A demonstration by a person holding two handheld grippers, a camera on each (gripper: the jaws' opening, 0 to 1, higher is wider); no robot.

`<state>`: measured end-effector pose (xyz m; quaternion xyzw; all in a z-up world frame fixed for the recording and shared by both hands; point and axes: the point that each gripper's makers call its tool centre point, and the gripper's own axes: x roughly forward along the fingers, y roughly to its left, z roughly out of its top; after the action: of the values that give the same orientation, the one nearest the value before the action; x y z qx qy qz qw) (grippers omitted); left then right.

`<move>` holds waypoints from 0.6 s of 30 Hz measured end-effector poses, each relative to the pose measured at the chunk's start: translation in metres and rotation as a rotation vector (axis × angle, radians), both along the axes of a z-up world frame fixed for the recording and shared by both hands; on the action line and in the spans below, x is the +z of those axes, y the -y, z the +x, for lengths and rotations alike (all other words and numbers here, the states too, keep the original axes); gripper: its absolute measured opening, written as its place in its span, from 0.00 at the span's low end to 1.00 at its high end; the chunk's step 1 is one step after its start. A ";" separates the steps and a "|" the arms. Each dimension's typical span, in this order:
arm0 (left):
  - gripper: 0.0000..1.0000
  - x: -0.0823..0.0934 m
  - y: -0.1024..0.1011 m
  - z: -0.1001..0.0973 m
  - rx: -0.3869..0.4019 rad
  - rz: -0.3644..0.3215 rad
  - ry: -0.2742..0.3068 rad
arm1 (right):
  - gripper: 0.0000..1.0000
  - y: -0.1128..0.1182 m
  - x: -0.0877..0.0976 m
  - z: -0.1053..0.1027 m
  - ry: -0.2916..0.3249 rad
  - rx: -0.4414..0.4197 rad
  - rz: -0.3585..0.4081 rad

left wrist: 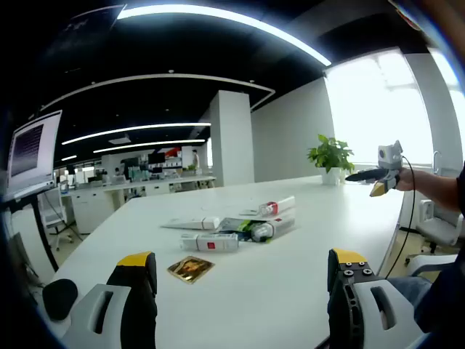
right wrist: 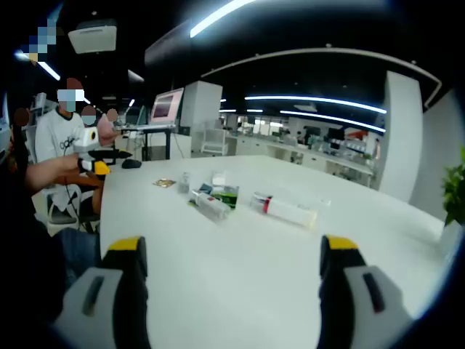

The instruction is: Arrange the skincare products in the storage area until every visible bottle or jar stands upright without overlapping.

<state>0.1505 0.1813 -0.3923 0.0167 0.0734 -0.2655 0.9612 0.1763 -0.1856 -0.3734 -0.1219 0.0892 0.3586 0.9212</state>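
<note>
Several skincare products (left wrist: 236, 227) lay flat in a loose cluster at mid-frame on the white table (left wrist: 305, 291), none upright, so the task looked barely started. A gold sachet (left wrist: 190, 268) sat just beside them, lower left. Left gripper (left wrist: 243, 291) and right gripper (right wrist: 232, 283) were both spread wide, empty, well apart from the cluster.

The table (left wrist: 305, 240) is plain white. On it, the skincare tubes (left wrist: 240, 229) are mostly white; one white box (left wrist: 211, 243) carries a small red mark, one tube (left wrist: 275, 208) has a red band, and a green-and-dark pack (left wrist: 251, 227) lies among them. Nearer, a flat sachet (left wrist: 190, 268) is gold with a dark pattern. The left gripper (left wrist: 243, 291) and right gripper (right wrist: 229, 276) have black jaws with yellow tips on grey-white bodies. The far potted plant (left wrist: 330, 155) is green in a white pot.
</note>
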 end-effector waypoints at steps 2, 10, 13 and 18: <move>1.00 0.000 0.000 0.000 0.000 0.002 -0.001 | 1.00 0.000 0.000 0.000 0.000 -0.001 0.002; 1.00 -0.002 0.002 0.000 -0.004 0.007 -0.006 | 1.00 0.000 -0.001 0.001 -0.002 0.001 -0.001; 1.00 -0.002 0.002 0.000 -0.005 0.005 -0.006 | 1.00 0.000 -0.001 0.000 -0.003 0.001 -0.004; 1.00 0.001 0.002 0.000 -0.007 0.007 0.000 | 1.00 -0.002 -0.001 -0.001 -0.001 0.004 -0.001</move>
<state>0.1502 0.1792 -0.3909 0.0205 0.0741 -0.2686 0.9602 0.1755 -0.1839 -0.3739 -0.1223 0.0894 0.3602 0.9205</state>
